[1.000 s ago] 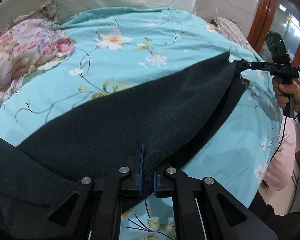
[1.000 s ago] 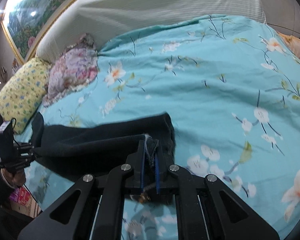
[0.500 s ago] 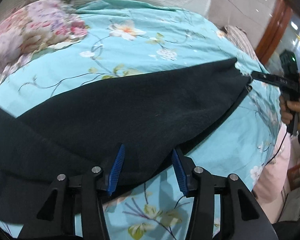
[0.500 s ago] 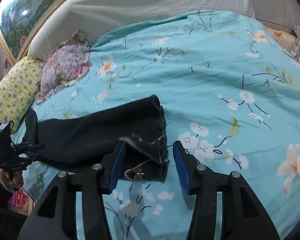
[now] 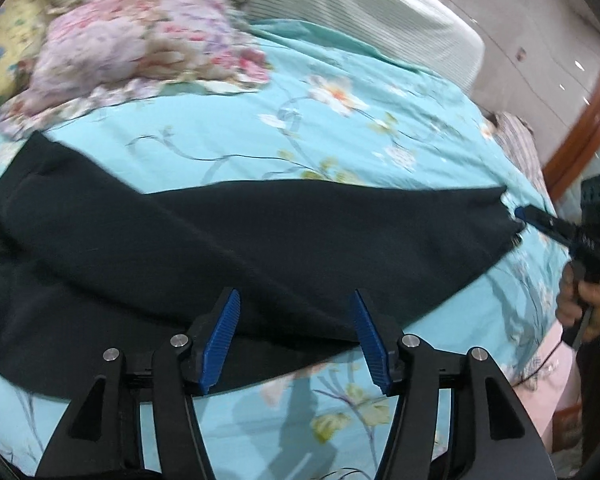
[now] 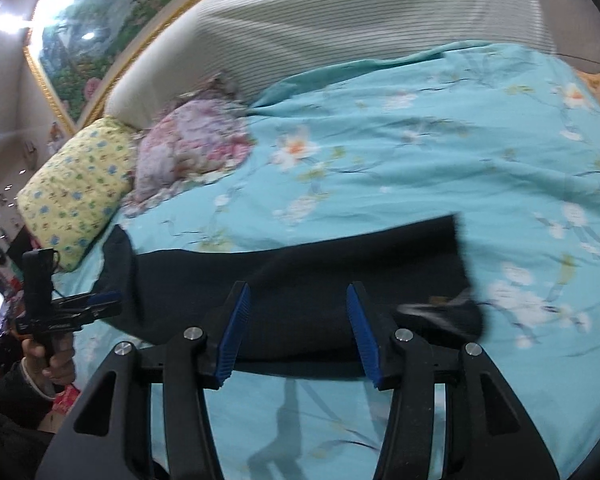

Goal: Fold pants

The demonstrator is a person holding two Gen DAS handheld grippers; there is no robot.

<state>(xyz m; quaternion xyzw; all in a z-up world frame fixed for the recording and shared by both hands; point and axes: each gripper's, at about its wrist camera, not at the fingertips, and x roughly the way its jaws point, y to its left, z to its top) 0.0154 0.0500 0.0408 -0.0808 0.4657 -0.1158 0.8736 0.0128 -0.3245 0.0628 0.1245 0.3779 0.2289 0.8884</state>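
Note:
Dark pants [image 5: 260, 240] lie stretched lengthwise across a teal floral bedspread [image 5: 340, 140], one leg folded over the other. My left gripper [image 5: 294, 294] hovers over their near edge at the wide end. Its jaws are still opening and the blue pads press on nothing. My right gripper [image 6: 297, 286] is open above the near edge at the narrow end of the pants [image 6: 340, 256], clear of the cloth. A turned-up corner with a pale lining [image 6: 440, 312] shows by its right finger. Each view shows the other gripper, right [image 5: 518, 216] and left [image 6: 108, 298], at the far end.
A pink floral pillow [image 5: 140, 40] and a yellow pillow [image 6: 72, 188] rest against the striped headboard [image 6: 340, 20]. A plaid cloth [image 5: 520, 140] lies at the bed's far right. A hand [image 5: 580, 304] grips the right tool past the bed's edge.
Both grippers were shut on the pants' edge a second ago. They have let go, opened and drawn back and upward. The pants now lie loose on the bedspread.

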